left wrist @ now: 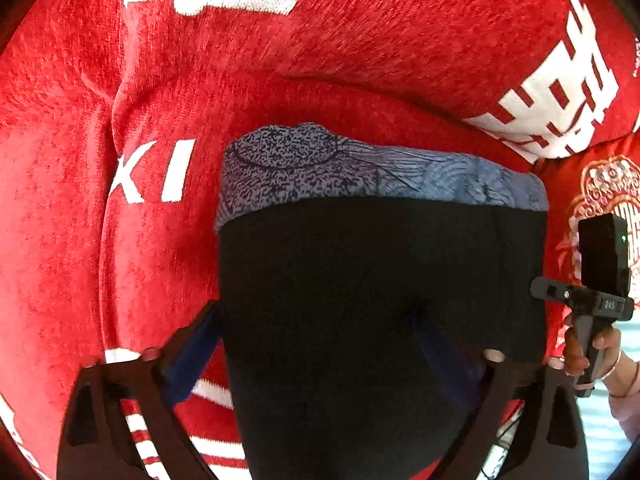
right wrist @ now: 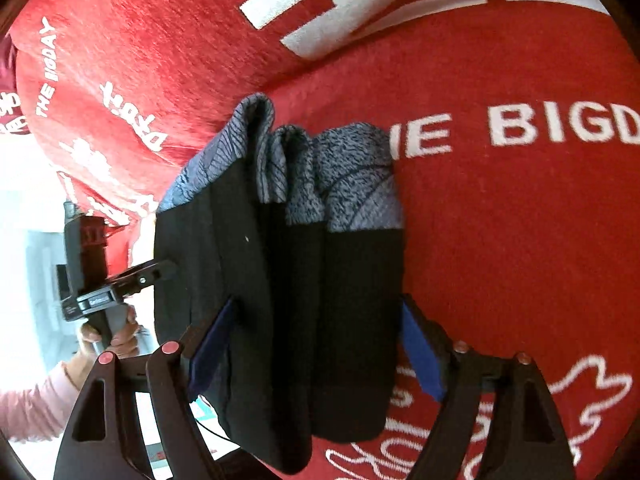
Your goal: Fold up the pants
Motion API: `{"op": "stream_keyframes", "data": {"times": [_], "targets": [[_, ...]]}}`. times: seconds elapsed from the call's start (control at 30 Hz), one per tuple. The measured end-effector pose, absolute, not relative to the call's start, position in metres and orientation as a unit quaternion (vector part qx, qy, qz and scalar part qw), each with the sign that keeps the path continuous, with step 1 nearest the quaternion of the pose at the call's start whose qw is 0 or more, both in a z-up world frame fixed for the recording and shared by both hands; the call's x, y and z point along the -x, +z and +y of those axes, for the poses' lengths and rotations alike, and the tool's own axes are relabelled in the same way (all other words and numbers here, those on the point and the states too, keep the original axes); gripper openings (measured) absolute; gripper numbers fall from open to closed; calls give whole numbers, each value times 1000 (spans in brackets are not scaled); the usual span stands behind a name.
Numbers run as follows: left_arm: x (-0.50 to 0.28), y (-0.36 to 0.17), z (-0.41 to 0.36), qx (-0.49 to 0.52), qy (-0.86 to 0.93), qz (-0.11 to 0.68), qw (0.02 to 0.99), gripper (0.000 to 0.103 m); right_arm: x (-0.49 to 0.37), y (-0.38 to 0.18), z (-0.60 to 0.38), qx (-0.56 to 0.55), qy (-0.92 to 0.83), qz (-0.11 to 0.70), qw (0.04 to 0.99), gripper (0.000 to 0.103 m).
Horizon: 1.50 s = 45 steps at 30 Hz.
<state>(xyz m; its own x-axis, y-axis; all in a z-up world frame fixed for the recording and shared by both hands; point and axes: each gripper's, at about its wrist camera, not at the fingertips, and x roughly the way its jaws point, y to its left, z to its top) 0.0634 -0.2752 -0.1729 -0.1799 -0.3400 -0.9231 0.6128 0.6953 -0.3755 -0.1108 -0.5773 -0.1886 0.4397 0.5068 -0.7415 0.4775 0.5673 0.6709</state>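
Dark folded pants with a blue-grey patterned band [left wrist: 360, 280] are seen lying directly below both grippers on the red plush cover with white lettering [left wrist: 120, 120], long axis running away from the cameras. Left gripper [left wrist: 320, 344] and right gripper [right wrist: 320, 344] are spread wide astride the bundle, gripping nothing; neither is judged nearer.

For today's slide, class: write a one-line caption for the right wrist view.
Right gripper open astride folded black pants with blue patterned cuffs, on a red lettered blanket.
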Motion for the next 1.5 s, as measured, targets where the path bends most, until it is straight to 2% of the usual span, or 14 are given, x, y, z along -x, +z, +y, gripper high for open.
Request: {"op": "stream_keyframes", "data": {"times": [0.07,0.4,0.47,0.57,0.63,0.7,0.77,0.87,1.27,1.5], "targets": [[-63,-178,-278,-93,-380,674,626,102,109,-193,-578,-470,18,526,709,83],[-63,-187,-274,-57,-367,687,625,102,111,-205,-583,-504,29,515,693,83],[-58,-181,-276,-64,-368,676,636,95,116,-204,-587,-510,20,519,686,78],[-51,-166,-272,-70,-374,661,647,75,115,-202,-585,-515,15,524,679,62],[-48,-158,-273,-72,-373,655,653,67,114,-199,-586,-524,18,517,677,52],[-45,-147,-268,-71,-369,650,660,62,118,-195,-589,-538,18,508,673,43],[-43,-139,-264,-68,-366,647,665,58,120,-187,-588,-546,28,500,672,40],[-35,-124,-255,-63,-363,645,670,56,121,-175,-585,-544,40,498,674,39],[13,-89,-201,-71,-368,655,656,56,171,-138,-532,-555,55,490,670,38],[31,-125,-167,-85,-365,669,642,57,197,-156,-485,-555,30,503,661,39]]}}
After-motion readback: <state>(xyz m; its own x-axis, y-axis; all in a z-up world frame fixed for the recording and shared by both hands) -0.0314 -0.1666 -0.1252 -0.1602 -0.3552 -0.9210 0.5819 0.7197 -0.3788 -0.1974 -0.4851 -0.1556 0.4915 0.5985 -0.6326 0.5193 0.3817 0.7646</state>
